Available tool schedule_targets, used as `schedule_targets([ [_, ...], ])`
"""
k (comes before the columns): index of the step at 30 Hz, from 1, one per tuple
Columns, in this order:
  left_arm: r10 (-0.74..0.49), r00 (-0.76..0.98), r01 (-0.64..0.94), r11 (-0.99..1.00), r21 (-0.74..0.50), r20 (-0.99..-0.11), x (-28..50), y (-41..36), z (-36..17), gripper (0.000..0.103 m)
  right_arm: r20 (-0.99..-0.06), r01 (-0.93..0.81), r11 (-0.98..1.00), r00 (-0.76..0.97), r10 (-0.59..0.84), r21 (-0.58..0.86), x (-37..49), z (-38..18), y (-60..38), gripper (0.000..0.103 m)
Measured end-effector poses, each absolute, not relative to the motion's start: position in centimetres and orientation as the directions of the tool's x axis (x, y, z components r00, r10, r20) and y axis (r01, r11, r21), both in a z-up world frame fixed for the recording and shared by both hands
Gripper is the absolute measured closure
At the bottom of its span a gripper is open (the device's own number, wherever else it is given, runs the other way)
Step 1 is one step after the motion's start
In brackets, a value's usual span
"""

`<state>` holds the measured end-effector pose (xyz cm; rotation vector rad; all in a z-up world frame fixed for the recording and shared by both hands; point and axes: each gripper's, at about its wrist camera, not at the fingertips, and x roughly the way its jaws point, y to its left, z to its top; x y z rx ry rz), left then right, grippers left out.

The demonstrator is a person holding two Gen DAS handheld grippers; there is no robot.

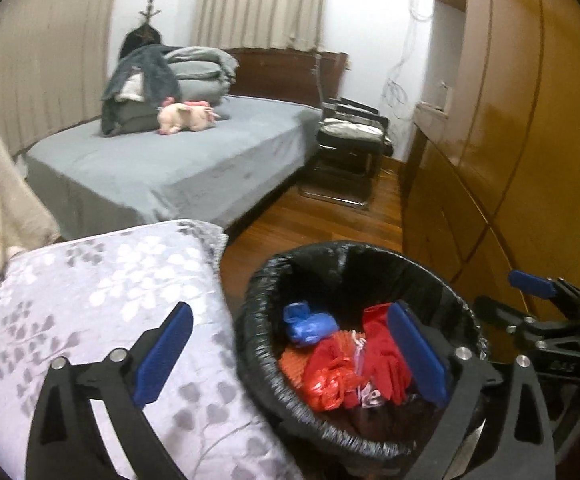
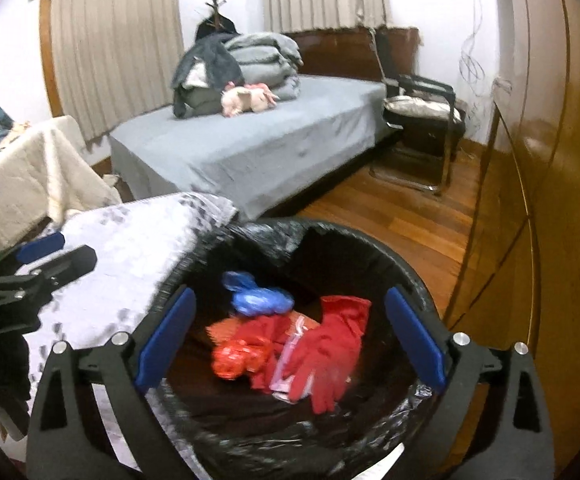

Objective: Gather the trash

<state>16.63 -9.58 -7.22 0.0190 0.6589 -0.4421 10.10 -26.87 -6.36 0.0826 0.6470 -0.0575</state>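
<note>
Right tool (image 2: pixel 290 340): fingers spread wide and empty, poised right over the mouth of the bin (image 2: pixel 418 276), one blue pad to each side of the opening.
Left tool (image 1: pixel 290 354): also wide and empty; it straddles the bin's left rim, one pad over the flowered cushion (image 1: pixel 90 280), the other over the rubbish.
Bin: black liner folded over the rim, standing on the wood floor (image 1: pixel 322 216) between the cushion and the wardrobe (image 1: pixel 530 120).
Trash inside: a red glove (image 2: pixel 330 344) lies on top toward the right side, a crumpled red bag (image 2: pixel 230 360) just left of it, a blue bag (image 2: pixel 256 298) at the back, and something orange under them.
Cushion: its corner touches or overlaps the bin's left rim; its top shows no litter that I can see.
Further out: a bed (image 2: pixel 250 148) with a grey sheet, folded bedding and a pink soft toy (image 2: pixel 246 100) near its far end, a chair (image 2: pixel 422 116) at the bed's far corner, a cream throw draped at the left.
Step in hand: I'd judge a drop into the bin has just been done, since both tools are empty above it.
Next move: probably turn away from the bin and look for more litter; none is plain from here, and the pictures are blurred.
Care: lift clear of the liner so a finger doesn't snag it.
</note>
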Motion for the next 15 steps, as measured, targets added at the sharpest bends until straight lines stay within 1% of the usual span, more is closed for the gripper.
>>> schedule_targets([
  [6,-0.300,0.740,0.300,0.948,-0.104,-0.601,14.4,-6.7,-5.1,0.006,-0.582,0.044,0.998,0.814,-0.004,0.055,8.8,-3.6,-24.7,0.007],
  [11,-0.283,0.759,0.278,0.955,-0.100,-0.587,12.6,-5.4,-3.6,0.006,-0.566,0.016,0.997,0.824,0.031,0.078,7.9,-1.8,-23.6,0.006],
  [15,-0.269,0.783,0.272,0.959,-0.080,-0.561,11.1,-4.9,-2.2,0.006,-0.550,0.003,0.998,0.835,0.033,0.064,7.3,-0.7,-22.7,0.006],
])
